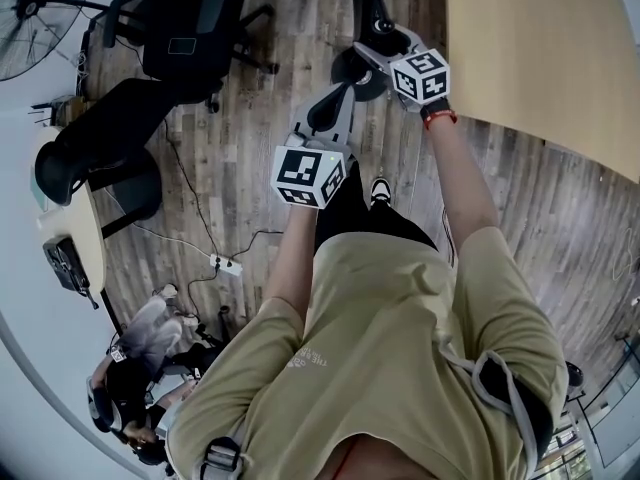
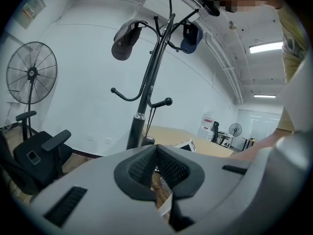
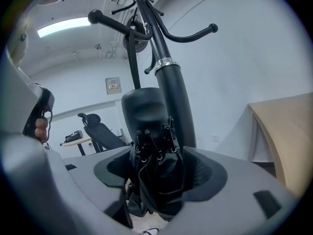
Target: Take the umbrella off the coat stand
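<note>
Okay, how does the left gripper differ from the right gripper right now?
The left gripper has its jaws shut together with nothing between them; the right gripper has its jaws wide, against the black folded umbrella that fills the gap. The right gripper reaches further ahead, to the coat stand, while the left gripper hangs back nearer the person. Both are the same grey build and face the stand.

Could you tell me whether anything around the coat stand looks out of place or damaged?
Nothing looks damaged or askew. The folded black umbrella hangs by its strap from the black metal coat stand, between the right gripper's fingers. The only loose item is a white power strip lying on the wooden floor.
</note>
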Available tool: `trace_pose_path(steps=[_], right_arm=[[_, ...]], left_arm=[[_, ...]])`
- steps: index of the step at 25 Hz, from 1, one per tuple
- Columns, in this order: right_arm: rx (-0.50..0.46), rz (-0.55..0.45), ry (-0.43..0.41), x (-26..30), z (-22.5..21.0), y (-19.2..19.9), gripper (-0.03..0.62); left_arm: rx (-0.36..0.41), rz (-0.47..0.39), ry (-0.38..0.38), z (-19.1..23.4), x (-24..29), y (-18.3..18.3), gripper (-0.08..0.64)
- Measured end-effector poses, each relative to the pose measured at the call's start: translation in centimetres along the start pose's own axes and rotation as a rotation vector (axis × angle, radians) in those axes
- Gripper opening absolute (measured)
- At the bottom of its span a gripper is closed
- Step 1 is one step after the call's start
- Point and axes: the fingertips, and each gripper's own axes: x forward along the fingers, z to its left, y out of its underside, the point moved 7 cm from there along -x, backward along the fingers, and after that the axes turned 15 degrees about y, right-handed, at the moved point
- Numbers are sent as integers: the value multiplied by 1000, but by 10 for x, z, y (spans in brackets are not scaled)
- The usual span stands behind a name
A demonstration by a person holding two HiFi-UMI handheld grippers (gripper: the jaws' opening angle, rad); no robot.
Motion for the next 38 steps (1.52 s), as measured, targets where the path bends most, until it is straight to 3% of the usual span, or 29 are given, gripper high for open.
trace_pose_path(steps=[12, 34, 38], right_arm=[[-9, 1, -23, -2, 1, 2, 264], [-24, -18, -41, -35, 3, -7, 253], [-14, -32, -76, -42, 8, -8, 253]], left_arm=[[2, 14, 32, 2, 9, -3, 23], [24, 19, 57, -14, -1, -10, 23], [27, 14, 60, -17, -4, -10, 23]])
